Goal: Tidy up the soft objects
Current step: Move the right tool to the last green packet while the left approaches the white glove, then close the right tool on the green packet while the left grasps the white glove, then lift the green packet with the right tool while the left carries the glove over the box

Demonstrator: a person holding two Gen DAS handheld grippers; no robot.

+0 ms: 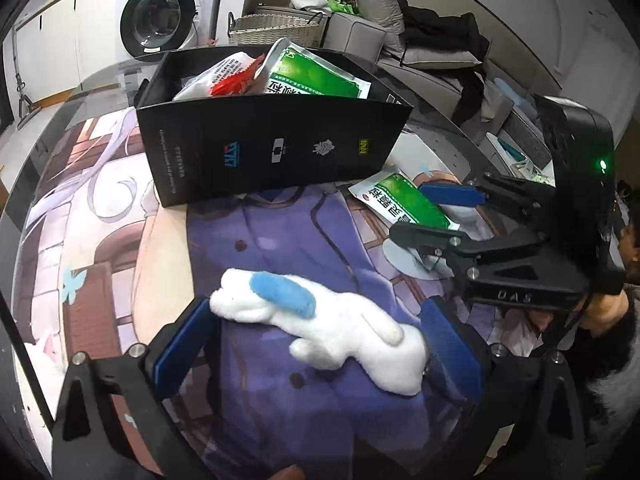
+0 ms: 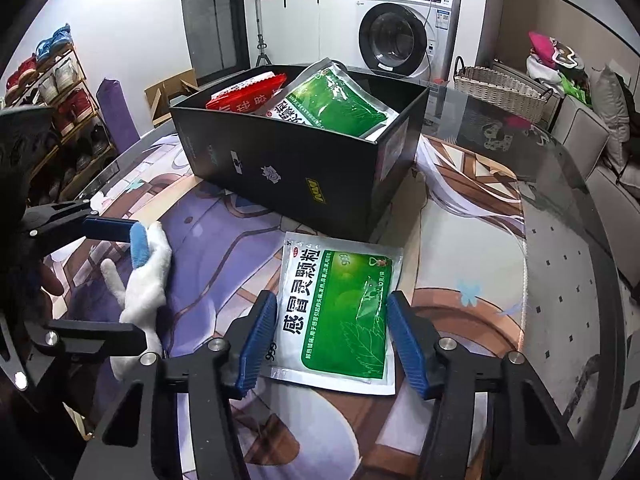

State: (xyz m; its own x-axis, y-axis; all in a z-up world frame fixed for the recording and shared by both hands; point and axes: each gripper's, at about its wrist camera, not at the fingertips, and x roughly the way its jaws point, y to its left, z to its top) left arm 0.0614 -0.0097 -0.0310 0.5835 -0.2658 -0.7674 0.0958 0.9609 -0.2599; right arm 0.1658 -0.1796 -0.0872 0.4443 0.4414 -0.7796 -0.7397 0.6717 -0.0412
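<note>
A white plush toy with a blue patch (image 1: 320, 328) lies on the printed mat between the open fingers of my left gripper (image 1: 316, 336); it also shows in the right wrist view (image 2: 142, 280). A green and white medicine pouch (image 2: 340, 312) lies flat on the mat between the open fingers of my right gripper (image 2: 332, 340); the left wrist view shows it (image 1: 404, 200) at my right gripper (image 1: 436, 216). A black box (image 1: 276, 144) behind holds another green pouch (image 1: 320, 76) and a red and white packet (image 1: 232, 76).
The black box (image 2: 304, 168) stands mid-table on a printed anime mat (image 2: 460, 240) under glass. A wicker basket (image 2: 500, 88), a washing machine (image 2: 404, 36), a sofa with clothes (image 1: 432, 36) and a shoe rack (image 2: 60, 92) stand around the table.
</note>
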